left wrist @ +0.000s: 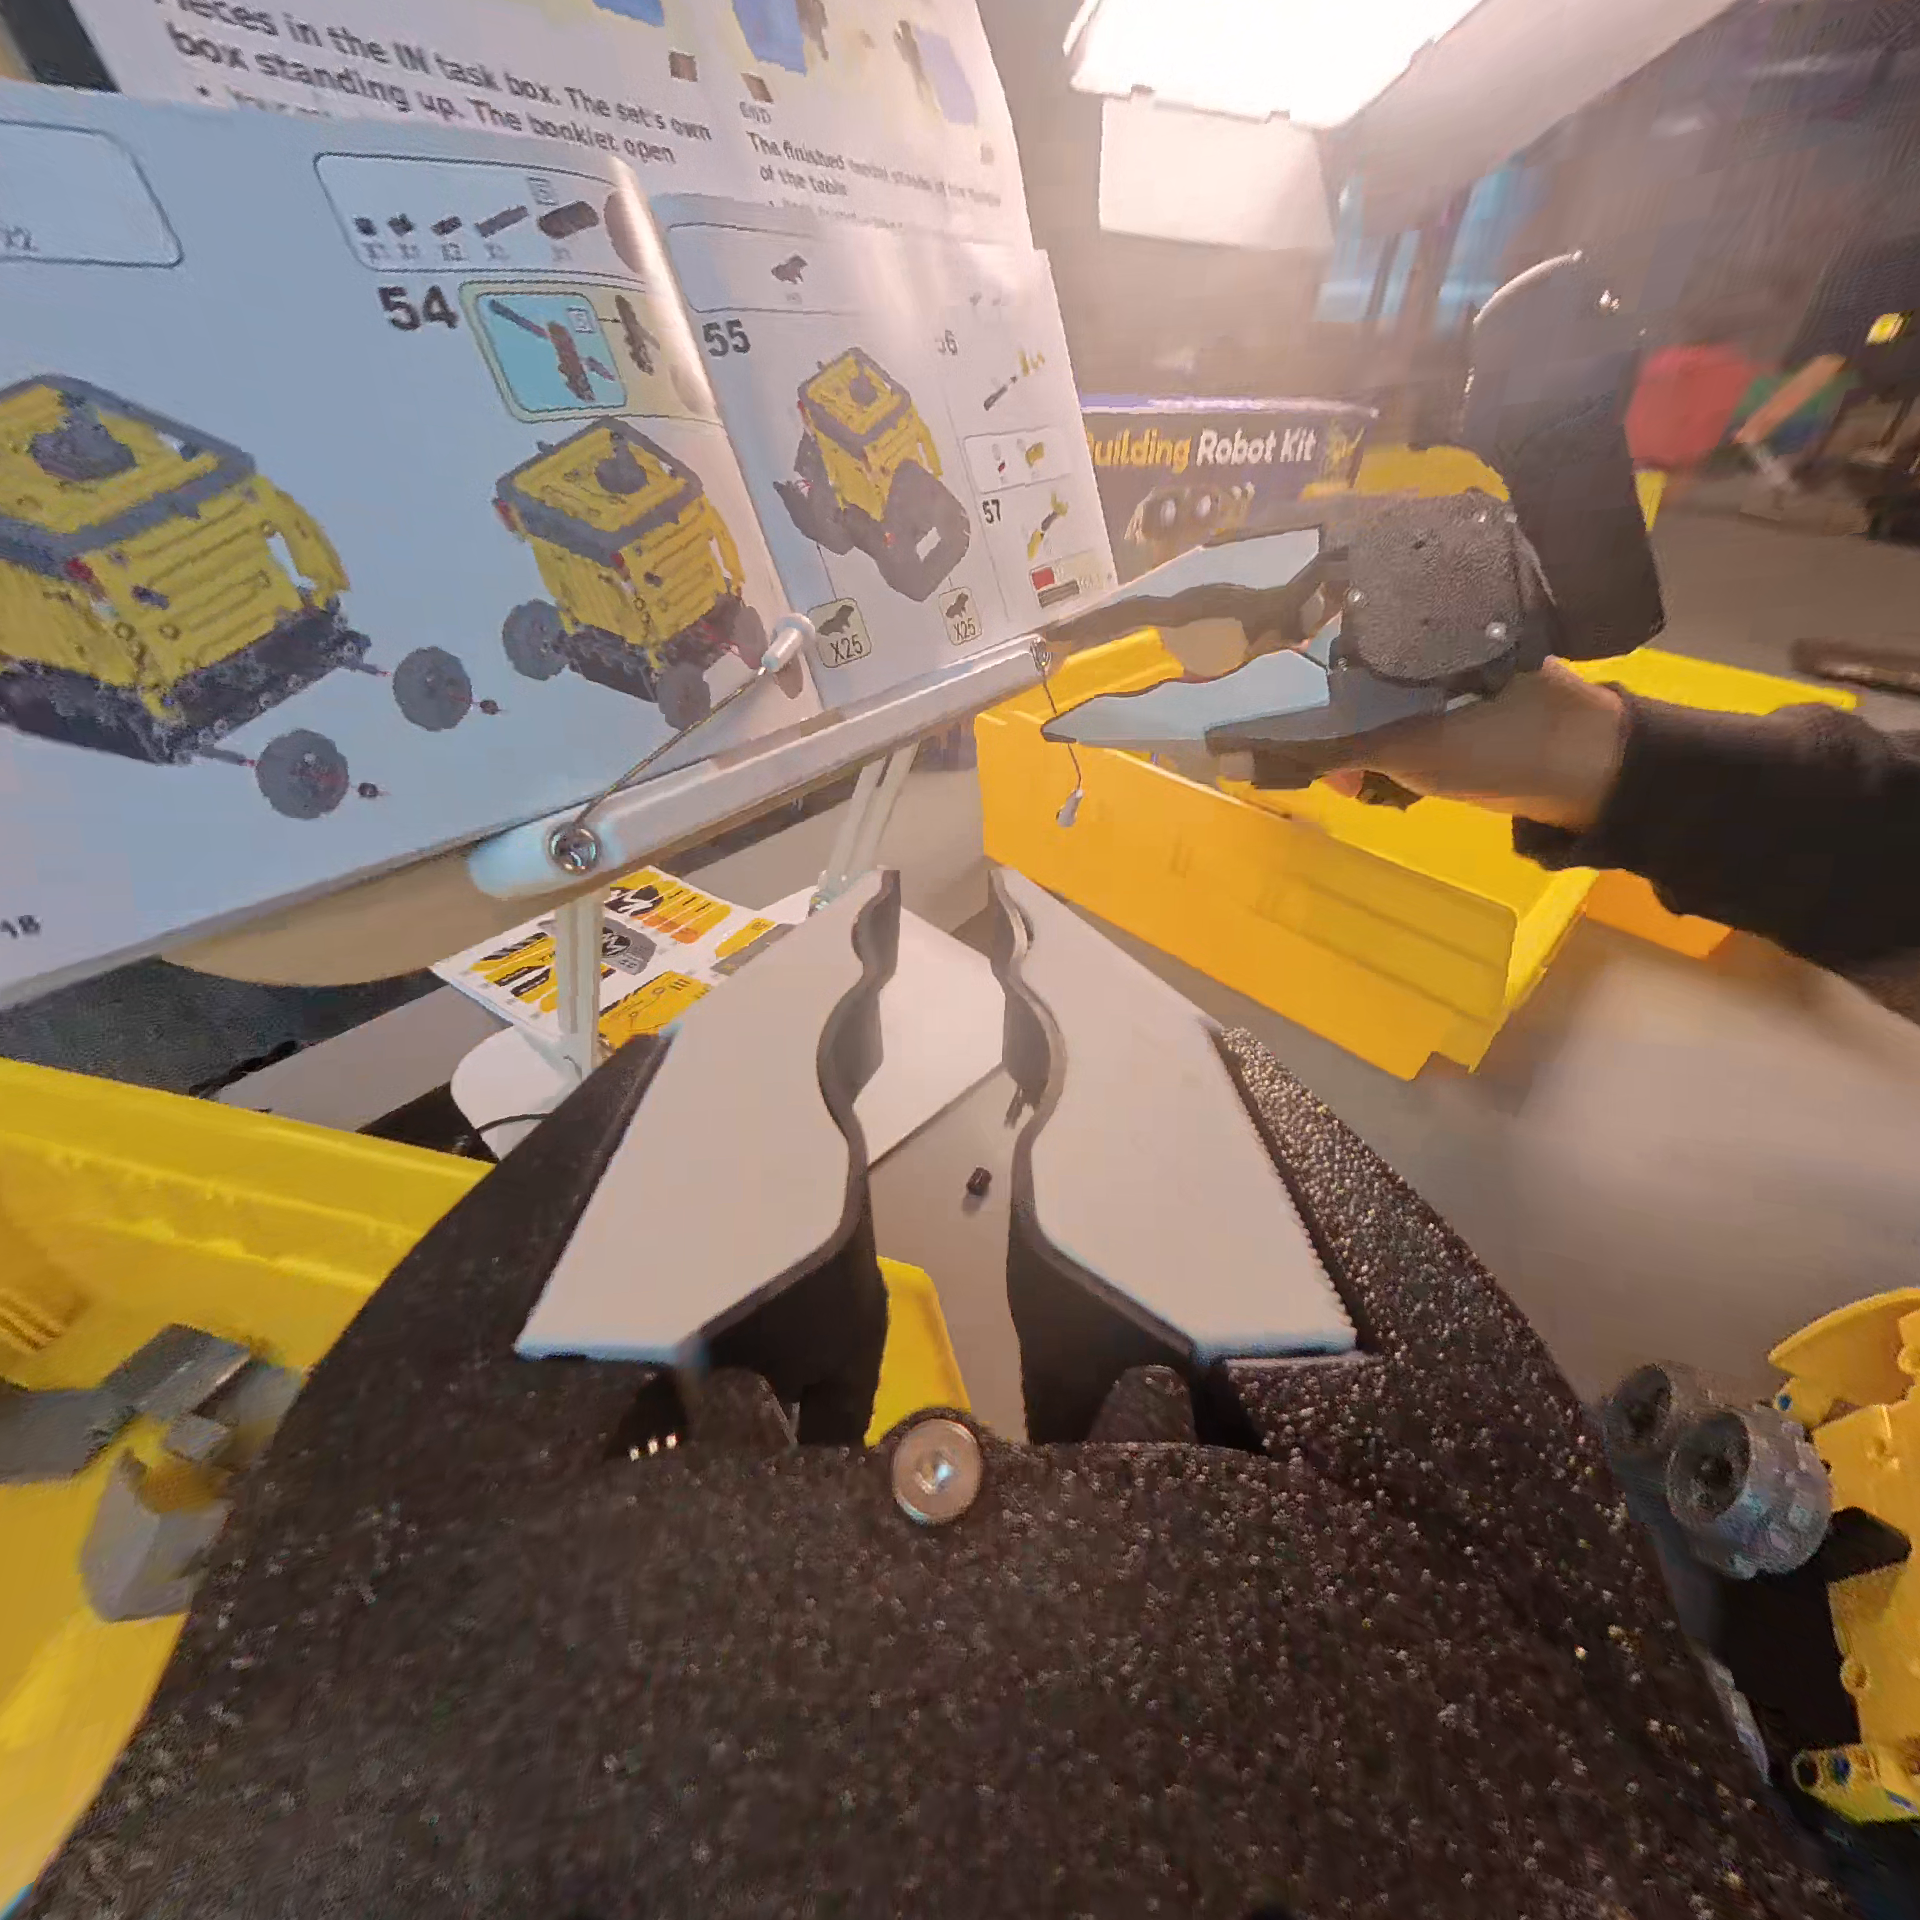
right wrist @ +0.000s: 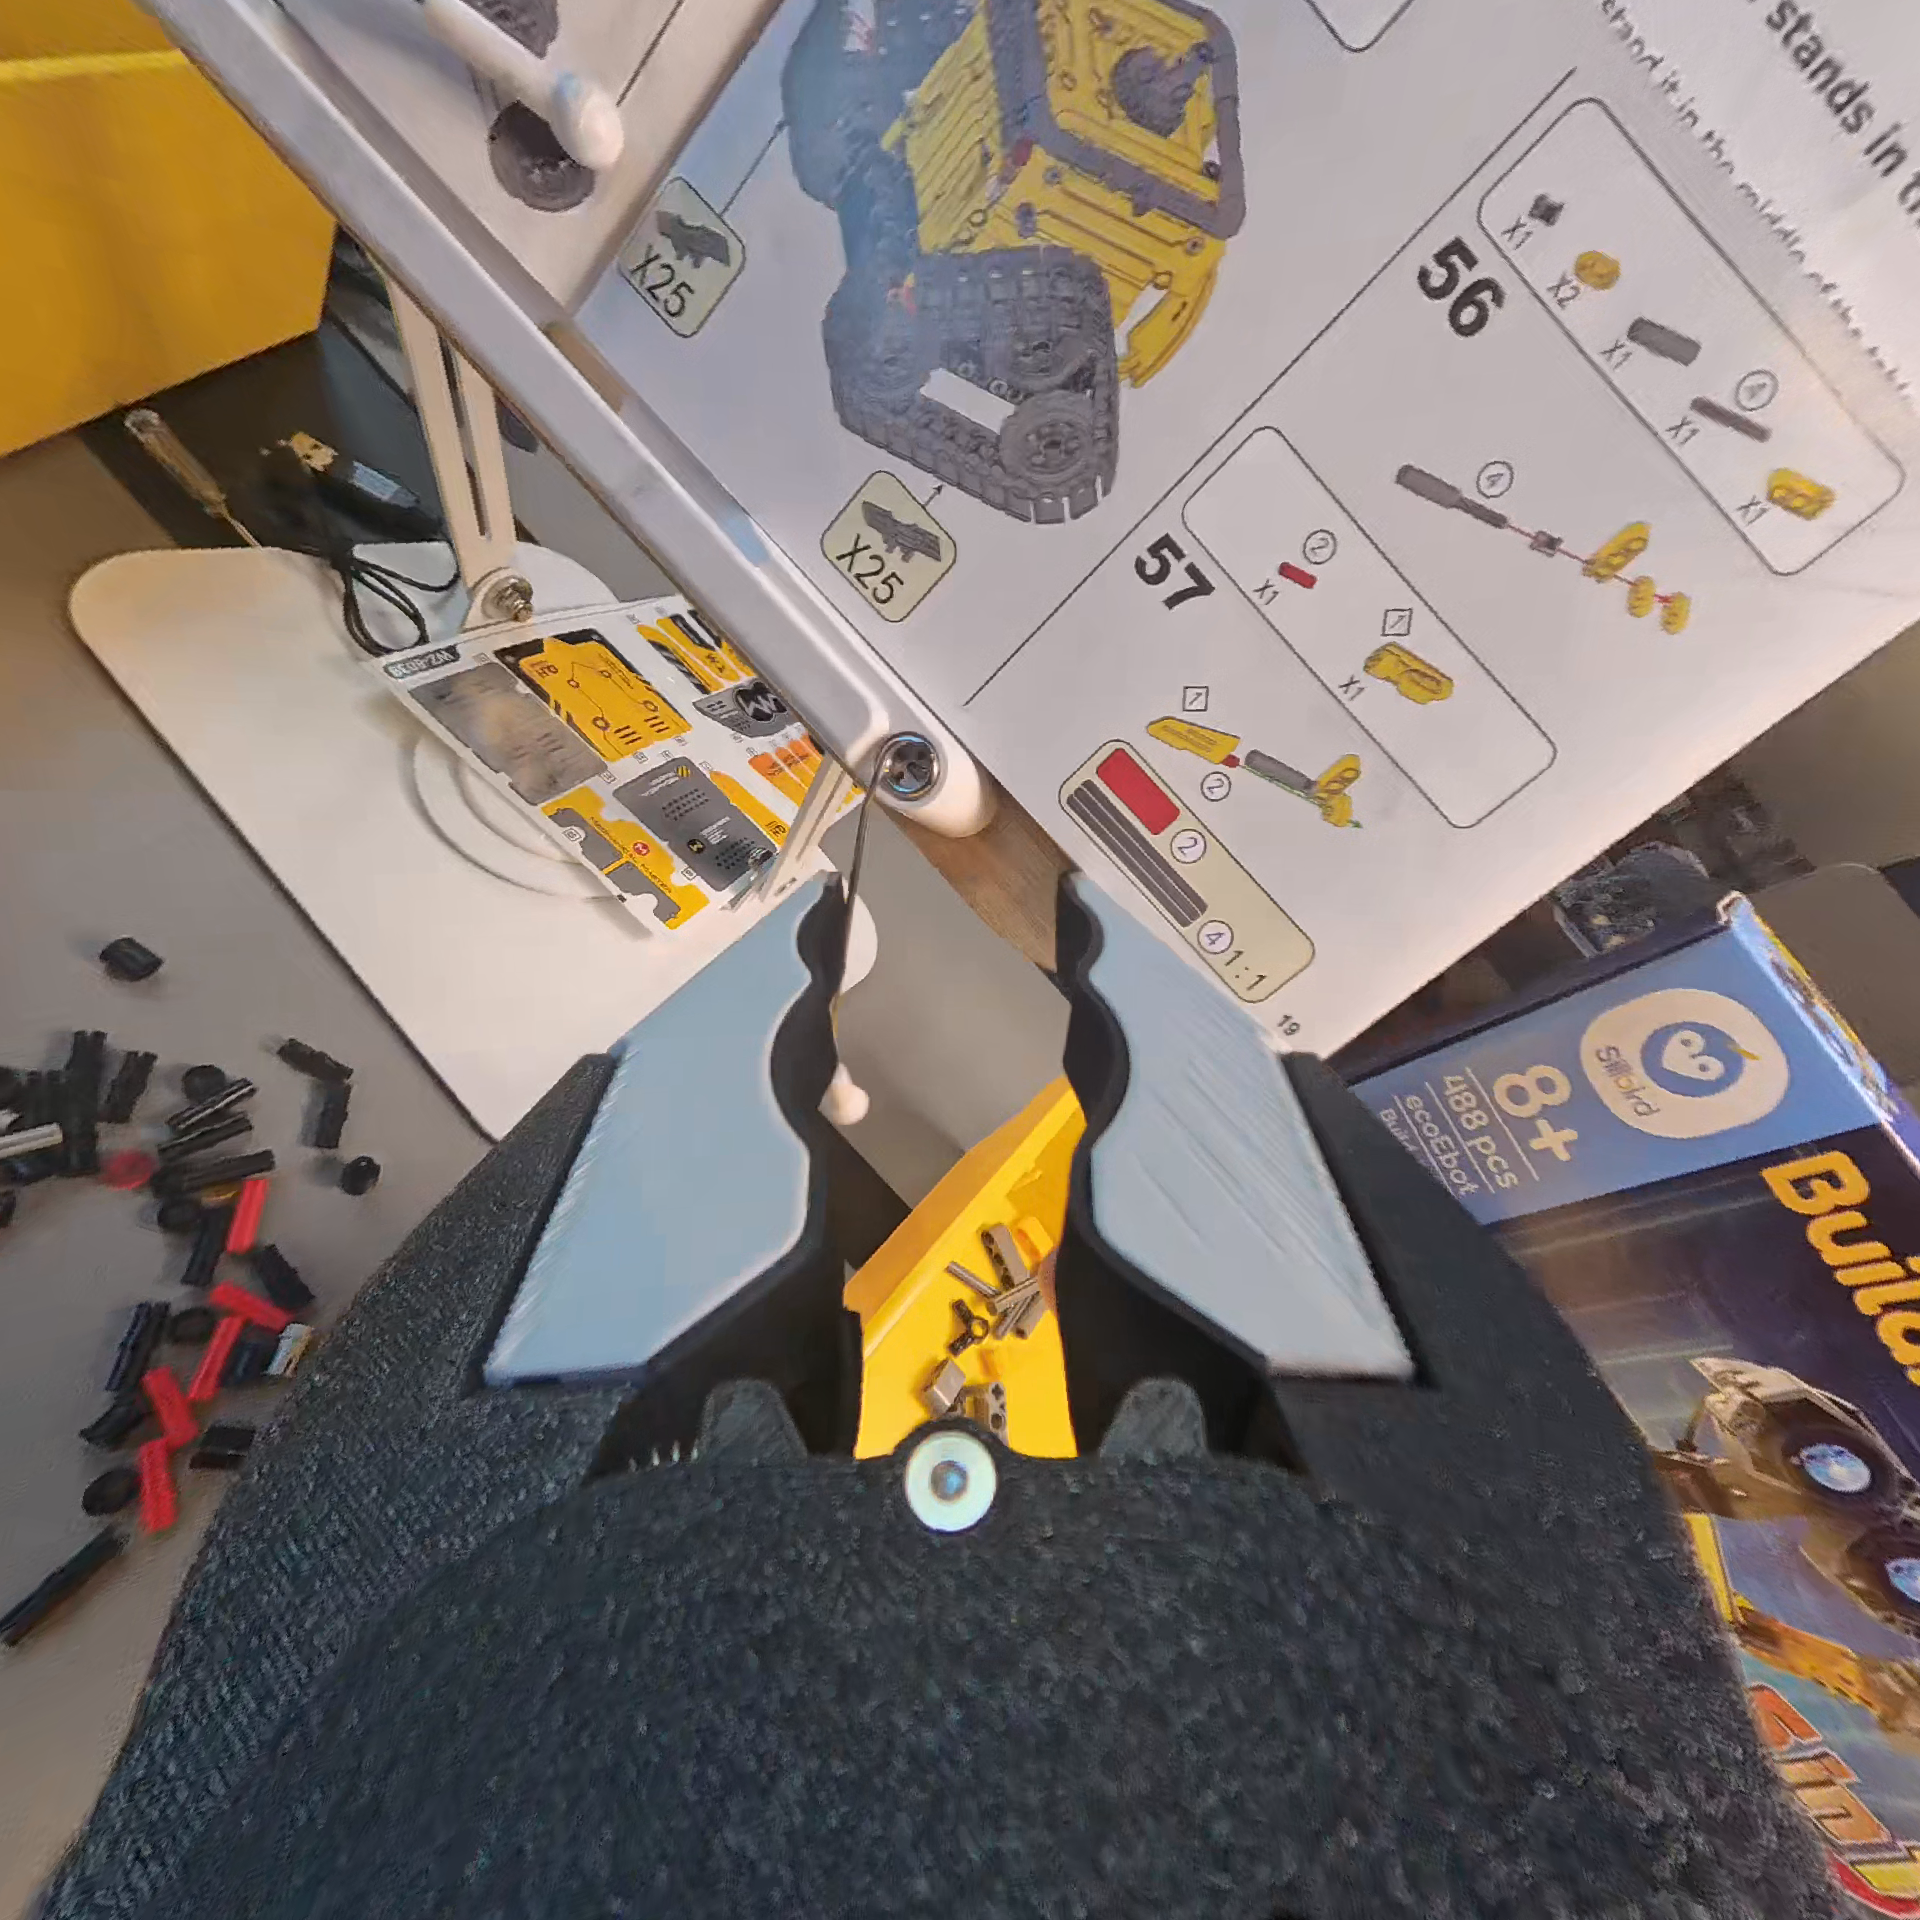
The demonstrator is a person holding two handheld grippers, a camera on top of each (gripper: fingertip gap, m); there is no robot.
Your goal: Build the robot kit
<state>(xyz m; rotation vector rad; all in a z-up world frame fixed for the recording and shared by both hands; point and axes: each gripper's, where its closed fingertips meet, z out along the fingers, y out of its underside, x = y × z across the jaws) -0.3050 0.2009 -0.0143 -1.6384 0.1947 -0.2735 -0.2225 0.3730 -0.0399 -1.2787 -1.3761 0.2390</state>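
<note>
An open instruction booklet (left wrist: 416, 468) fills the upper left of the left wrist view, propped on a white stand (left wrist: 748, 743). The right gripper (right wrist: 951, 904), jaws apart and empty, reaches the stand's lower corner; its wire clip (right wrist: 847, 997) dangles between the fingers. The left gripper (left wrist: 940, 904), also open and empty, hovers above a small black piece (left wrist: 977, 1181) on the grey table (left wrist: 1610, 1195).

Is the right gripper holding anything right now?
No, the right gripper is open and empty, its fingers apart at the lower corner of the booklet stand.
</note>
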